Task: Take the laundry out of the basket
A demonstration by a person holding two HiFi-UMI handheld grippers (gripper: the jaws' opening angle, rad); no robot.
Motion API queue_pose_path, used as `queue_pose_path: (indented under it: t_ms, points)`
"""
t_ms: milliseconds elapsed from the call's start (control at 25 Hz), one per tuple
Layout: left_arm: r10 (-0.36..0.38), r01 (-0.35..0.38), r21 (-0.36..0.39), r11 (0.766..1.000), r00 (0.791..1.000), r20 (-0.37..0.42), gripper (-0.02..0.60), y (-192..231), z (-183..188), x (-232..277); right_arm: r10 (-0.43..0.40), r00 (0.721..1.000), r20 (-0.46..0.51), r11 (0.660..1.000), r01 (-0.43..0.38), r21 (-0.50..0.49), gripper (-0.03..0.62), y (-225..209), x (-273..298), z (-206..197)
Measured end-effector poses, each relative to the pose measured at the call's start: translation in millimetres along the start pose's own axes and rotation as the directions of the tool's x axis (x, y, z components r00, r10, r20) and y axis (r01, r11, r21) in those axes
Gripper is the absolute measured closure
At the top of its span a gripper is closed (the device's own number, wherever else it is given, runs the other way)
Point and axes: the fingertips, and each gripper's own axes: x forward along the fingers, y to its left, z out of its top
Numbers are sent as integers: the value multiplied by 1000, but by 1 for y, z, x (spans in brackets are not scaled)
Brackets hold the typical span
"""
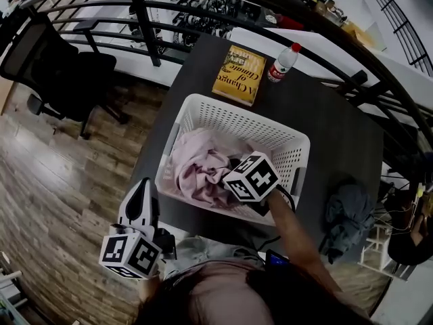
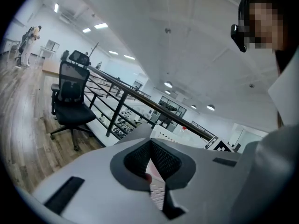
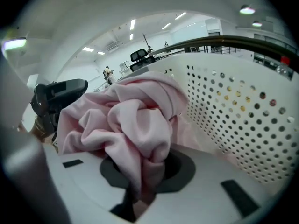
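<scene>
A white perforated laundry basket (image 1: 237, 107) stands on the dark table (image 1: 338, 134). Inside it lies a crumpled pink garment (image 1: 199, 164). My right gripper (image 1: 233, 185) reaches down into the basket, under its marker cube. In the right gripper view the right gripper (image 3: 145, 171) is shut on a bunched fold of the pink garment (image 3: 135, 120), with the basket wall (image 3: 233, 125) to its right. My left gripper (image 1: 145, 185) hangs outside the basket at its near left corner. The left gripper (image 2: 150, 164) is shut, with nothing between its pads.
A yellow book (image 1: 238, 74) and a red-capped water bottle (image 1: 283, 61) lie on the table beyond the basket. A grey-blue cloth (image 1: 348, 215) sits on the table to the right. A black office chair (image 1: 47, 73) and a dark railing (image 1: 145, 26) stand at the left.
</scene>
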Motion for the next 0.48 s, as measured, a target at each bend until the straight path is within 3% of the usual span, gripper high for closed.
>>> queue_pose_path:
  t_ms: [480]
  points:
    - [-101,101,42,994,995,16,592,-25,6,-7,-155,966,206,986,139,89,522,-7,-78,20]
